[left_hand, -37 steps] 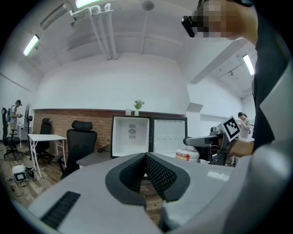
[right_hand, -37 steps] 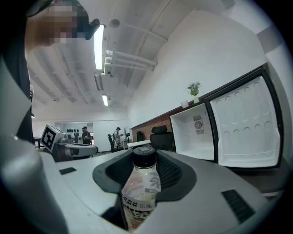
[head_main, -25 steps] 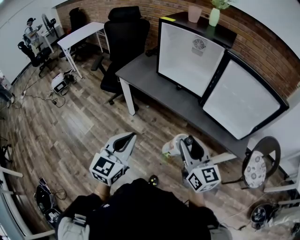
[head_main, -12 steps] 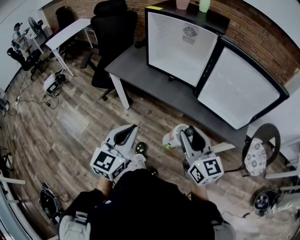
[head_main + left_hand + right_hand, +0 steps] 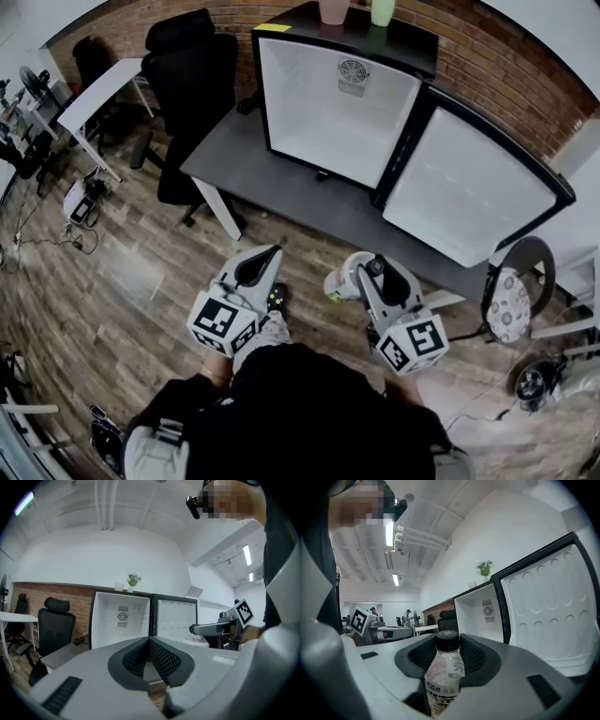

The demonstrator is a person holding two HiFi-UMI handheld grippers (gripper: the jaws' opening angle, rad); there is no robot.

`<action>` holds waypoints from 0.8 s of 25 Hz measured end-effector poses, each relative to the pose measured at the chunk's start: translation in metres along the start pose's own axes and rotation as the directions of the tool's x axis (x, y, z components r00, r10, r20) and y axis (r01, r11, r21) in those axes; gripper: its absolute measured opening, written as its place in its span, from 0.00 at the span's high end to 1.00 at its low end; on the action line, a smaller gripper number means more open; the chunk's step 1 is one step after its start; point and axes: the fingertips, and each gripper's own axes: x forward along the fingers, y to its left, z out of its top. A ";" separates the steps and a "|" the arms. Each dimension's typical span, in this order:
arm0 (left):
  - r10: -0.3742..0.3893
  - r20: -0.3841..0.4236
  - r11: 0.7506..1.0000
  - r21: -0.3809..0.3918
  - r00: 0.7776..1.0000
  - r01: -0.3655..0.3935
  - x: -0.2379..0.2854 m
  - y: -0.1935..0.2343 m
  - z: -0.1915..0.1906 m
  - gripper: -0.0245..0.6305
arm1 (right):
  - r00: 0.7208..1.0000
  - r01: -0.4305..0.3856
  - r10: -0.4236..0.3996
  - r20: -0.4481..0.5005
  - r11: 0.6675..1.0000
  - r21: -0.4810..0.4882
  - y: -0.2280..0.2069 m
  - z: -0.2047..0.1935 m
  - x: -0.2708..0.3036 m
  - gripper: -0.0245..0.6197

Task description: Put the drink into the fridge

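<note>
Over the last second the bench [image 5: 253,173] and the open fridge [image 5: 328,112] on it, door [image 5: 469,187] swung wide, have drawn closer to both claws: the person is walking up. The right claw [image 5: 449,653] stays clamped on the drink [image 5: 443,677], cap forward, short of the bench's near edge. The left claw [image 5: 149,651] is closed on nothing. Only the reach inside seems left.

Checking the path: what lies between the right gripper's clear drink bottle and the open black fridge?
Head view: only wooden floor and the bare front of the dark grey desk separate the clear drink bottle from the open black fridge.
</note>
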 end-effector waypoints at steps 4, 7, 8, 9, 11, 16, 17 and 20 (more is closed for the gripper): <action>-0.052 0.001 0.999 -0.005 0.999 0.052 0.036 0.023 0.003 0.97 | 0.999 0.032 -0.032 -0.004 0.999 -0.010 -0.016 0.004 0.029 0.73; -0.086 0.004 0.996 0.003 0.996 0.086 0.061 0.040 0.007 0.97 | 0.999 0.053 -0.053 -0.005 0.999 -0.011 -0.028 0.008 0.050 0.73; -0.094 0.006 0.996 0.002 0.996 0.094 0.069 0.047 0.009 0.97 | 0.998 0.060 -0.060 -0.006 0.998 -0.011 -0.032 0.010 0.058 0.73; -0.100 0.006 0.995 -0.001 0.995 0.100 0.076 0.053 0.010 0.97 | 0.998 0.066 -0.066 -0.007 0.998 -0.010 -0.036 0.011 0.066 0.73; -0.108 0.005 0.994 -0.005 0.994 0.108 0.090 0.066 0.010 0.97 | 0.997 0.078 -0.078 -0.007 0.997 -0.007 -0.044 0.012 0.081 0.73; -0.127 -0.010 0.992 -0.018 0.992 0.126 0.118 0.100 0.007 0.97 | 0.995 0.104 -0.104 -0.002 0.994 -0.018 -0.062 0.018 0.120 0.73; -0.129 -0.010 0.992 -0.021 0.992 0.128 0.124 0.107 0.007 0.97 | 0.994 0.109 -0.109 -0.005 0.994 -0.020 -0.066 0.019 0.129 0.73; -0.138 -0.013 0.990 -0.028 0.990 0.138 0.141 0.130 0.010 0.97 | 0.992 0.125 -0.126 -0.013 0.992 -0.023 -0.077 0.022 0.155 0.73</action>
